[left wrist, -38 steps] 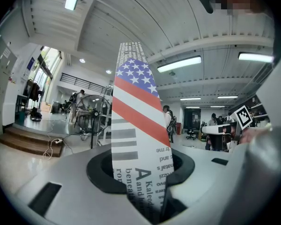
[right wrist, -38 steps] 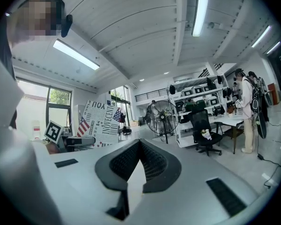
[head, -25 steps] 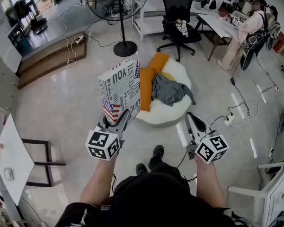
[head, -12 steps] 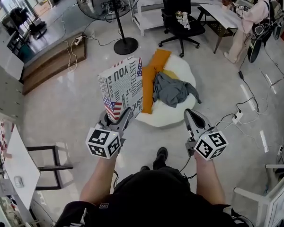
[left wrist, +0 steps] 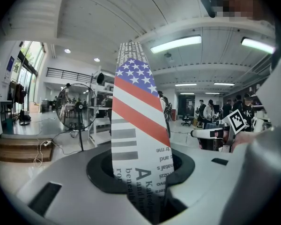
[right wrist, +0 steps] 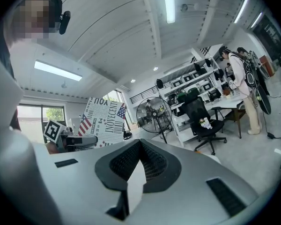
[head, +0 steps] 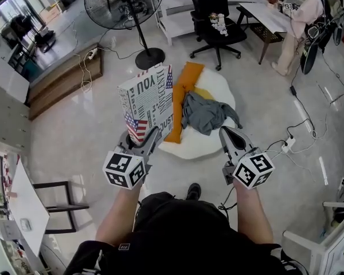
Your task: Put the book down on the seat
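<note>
The book (head: 149, 105) has a white cover with black lettering and American flag prints. It stands upright above the floor, left of the seat, and my left gripper (head: 142, 138) is shut on its lower edge. In the left gripper view the book (left wrist: 138, 130) rises edge-on from between the jaws of the left gripper (left wrist: 147, 196). The seat (head: 209, 145) is a round white floor cushion just ahead, bearing an orange cushion (head: 183, 96) and a crumpled grey garment (head: 206, 112). My right gripper (head: 228, 137) hovers at the seat's near right edge, shut and with nothing in it (right wrist: 133, 175).
A standing fan (head: 126, 4) and a black office chair (head: 215, 13) stand beyond the seat. A person (head: 301, 24) stands at a desk at the far right. Cables and a power strip (head: 286, 145) lie on the floor to the right. A low wooden step (head: 63, 76) is on the left.
The seat, fan and chair have shifted nearer in the head view as I stepped forward. The book stays upright in the left gripper; both grippers sit a little higher.
</note>
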Demonstrator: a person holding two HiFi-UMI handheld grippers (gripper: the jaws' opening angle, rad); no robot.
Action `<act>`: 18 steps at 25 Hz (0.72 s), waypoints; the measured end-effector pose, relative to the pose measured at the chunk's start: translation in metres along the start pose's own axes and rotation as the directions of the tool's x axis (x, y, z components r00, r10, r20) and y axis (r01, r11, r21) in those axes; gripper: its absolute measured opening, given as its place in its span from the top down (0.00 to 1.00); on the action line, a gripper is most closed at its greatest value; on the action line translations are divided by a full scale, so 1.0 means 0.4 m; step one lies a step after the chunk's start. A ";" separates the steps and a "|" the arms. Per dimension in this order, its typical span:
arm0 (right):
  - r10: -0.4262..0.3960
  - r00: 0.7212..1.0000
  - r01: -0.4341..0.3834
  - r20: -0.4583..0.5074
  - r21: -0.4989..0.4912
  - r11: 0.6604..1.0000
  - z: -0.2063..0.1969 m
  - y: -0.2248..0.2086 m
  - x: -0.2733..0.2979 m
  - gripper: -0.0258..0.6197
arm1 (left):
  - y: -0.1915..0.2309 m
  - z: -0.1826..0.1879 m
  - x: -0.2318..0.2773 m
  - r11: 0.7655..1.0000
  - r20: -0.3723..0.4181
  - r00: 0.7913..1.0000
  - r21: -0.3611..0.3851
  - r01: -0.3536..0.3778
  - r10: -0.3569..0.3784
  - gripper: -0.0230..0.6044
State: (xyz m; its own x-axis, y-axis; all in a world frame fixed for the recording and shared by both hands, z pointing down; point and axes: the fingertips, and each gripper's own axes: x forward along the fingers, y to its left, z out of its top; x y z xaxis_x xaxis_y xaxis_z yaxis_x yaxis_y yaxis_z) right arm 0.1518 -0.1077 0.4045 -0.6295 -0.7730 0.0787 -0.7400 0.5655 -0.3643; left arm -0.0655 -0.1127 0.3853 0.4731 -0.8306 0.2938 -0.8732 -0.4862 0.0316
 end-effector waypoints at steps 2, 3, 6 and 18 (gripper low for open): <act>-0.012 1.000 0.012 0.005 0.000 1.000 -0.002 0.009 -0.008 0.94 | 0.001 -0.002 -0.006 1.000 0.001 1.000 0.006 0.011 -0.011 0.70; -0.019 1.000 0.019 0.009 -0.001 1.000 -0.004 0.010 -0.011 0.94 | 0.003 -0.003 -0.007 1.000 0.003 1.000 0.010 0.016 -0.016 0.70; -0.038 0.999 0.038 0.012 0.002 0.999 0.000 -0.007 -0.009 0.94 | 0.009 0.008 0.017 0.999 0.011 1.000 0.016 0.029 -0.029 0.70; -0.086 0.996 0.086 -0.011 -0.026 0.996 0.000 -0.098 0.116 0.94 | 0.098 -0.004 0.190 0.996 0.032 0.996 -0.002 0.086 -0.086 0.70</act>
State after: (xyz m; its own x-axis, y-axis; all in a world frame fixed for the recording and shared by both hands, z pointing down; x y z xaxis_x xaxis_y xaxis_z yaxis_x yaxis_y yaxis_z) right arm 0.1517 -0.1657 0.4224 -0.5661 -0.8155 0.1201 -0.7970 0.5044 -0.3323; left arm -0.0638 -0.1945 0.4104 0.5499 -0.7939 0.2597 -0.8295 -0.5554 0.0585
